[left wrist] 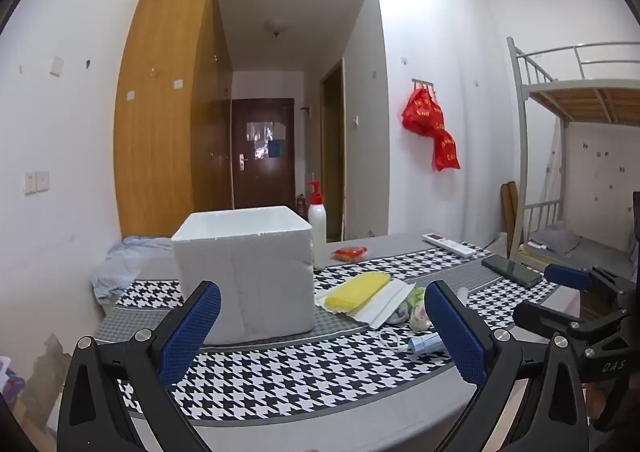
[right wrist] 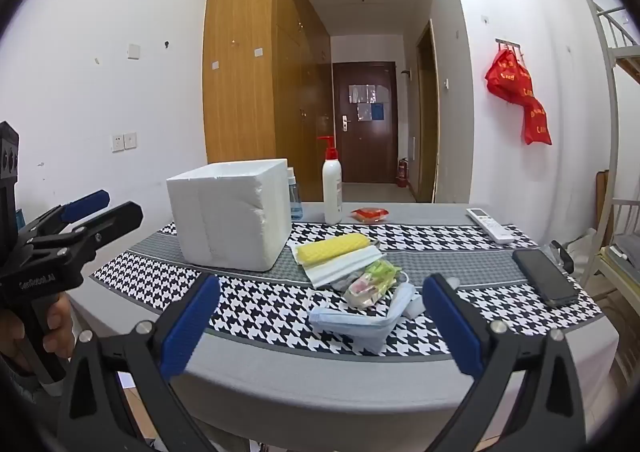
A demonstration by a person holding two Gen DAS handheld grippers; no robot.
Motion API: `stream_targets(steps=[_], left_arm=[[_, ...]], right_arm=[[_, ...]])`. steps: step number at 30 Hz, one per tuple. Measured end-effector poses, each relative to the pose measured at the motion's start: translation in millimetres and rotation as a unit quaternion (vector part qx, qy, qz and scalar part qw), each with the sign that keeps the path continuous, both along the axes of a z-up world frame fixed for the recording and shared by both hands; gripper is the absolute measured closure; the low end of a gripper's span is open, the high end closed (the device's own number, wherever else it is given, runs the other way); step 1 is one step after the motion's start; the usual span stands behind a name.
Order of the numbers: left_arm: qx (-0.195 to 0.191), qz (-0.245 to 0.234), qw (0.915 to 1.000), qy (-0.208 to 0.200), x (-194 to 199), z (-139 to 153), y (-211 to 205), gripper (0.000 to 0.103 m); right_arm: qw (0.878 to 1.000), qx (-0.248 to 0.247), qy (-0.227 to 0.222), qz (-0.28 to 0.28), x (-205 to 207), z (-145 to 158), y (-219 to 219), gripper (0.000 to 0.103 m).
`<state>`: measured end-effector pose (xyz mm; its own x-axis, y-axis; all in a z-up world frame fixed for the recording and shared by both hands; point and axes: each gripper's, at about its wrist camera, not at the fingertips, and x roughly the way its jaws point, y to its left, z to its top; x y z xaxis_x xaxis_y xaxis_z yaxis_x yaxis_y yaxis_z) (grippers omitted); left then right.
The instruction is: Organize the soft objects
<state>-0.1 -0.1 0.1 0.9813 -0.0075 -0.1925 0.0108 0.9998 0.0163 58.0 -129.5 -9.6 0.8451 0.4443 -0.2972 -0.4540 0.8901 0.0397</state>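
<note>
1. Nothing sorted yet, by the look of it: soft pile lying out on the tabletop (right wrist: 304, 384), just beside the white foam box (right wrist: 232, 211).
2. In the pile: yellow sponge cloth (right wrist: 334, 248) resting on a folded white cloth (right wrist: 344, 266), a crumpled printed bag (right wrist: 370, 284) leaning against those, blue face mask (right wrist: 360, 322) nearest the front edge.
3. Foam box standing open-topped and upright; inside hidden from both views, so contents unknown.
4. Left tool (left wrist: 322, 332) wide apart, empty, hovering in front of the box.
5. Right tool (right wrist: 320, 328) also wide apart, nothing clamped, lined up toward the mask and bag.
6. Phone (right wrist: 546, 282), remote (right wrist: 490, 226), pump bottle (right wrist: 332, 187) sitting apart; hard items, probably not part of the job.
7. Left to do, judging from here: every soft piece picked up and put away, likely into the box.
</note>
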Motion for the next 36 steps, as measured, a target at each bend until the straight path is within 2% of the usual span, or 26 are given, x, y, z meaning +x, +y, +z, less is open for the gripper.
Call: stream_targets(steps=[3, 4, 6, 7, 11, 24, 36], left_arm=[[0.003, 0.001, 1.0, -0.001, 1.0, -0.6, -3.8, 0.001], [-0.013, 0.001, 0.9999, -0.001, 1.3, -1.5, 4.2, 0.001], [-0.017, 0.002, 0.9999, -0.004, -0.8, -1.8, 6.2, 0.001], [-0.013, 0.006, 0.9999, 0.004, 5.8, -3.6, 4.0, 0.001], [-0.013, 0.021, 0.9997, -0.005, -1.1, -5.5, 8.0, 0.001], [-0.008, 0.015, 0.9998, 0.009, 3.2, -2.9, 2.9, 0.001], [0.001, 0.018, 0.9998, 0.002, 0.0, -3.5, -1.7, 0.001]], right_arm=[[1.0, 0.0, -0.003, 0.0, 0.8, -0.4, 0.2, 0.001], [1.0, -0.001, -0.003, -0.001, 0.9, -0.4, 0.2, 0.001], [1.0, 0.0, -0.003, 0.0, 0.3, -0.2, 0.3, 0.001], [1.0, 0.0, -0.004, 0.0, -0.1, 0.0, 0.3, 0.001], [1.0, 0.003, -0.005, 0.001, -8.4, 3.0, -2.3, 0.001], [1.0, 0.0, -0.001, -0.002, -3.6, 1.4, -0.1, 0.001], [1.0, 0.001, -0.001, 0.0, -4.7, 2.4, -3.3, 0.001]])
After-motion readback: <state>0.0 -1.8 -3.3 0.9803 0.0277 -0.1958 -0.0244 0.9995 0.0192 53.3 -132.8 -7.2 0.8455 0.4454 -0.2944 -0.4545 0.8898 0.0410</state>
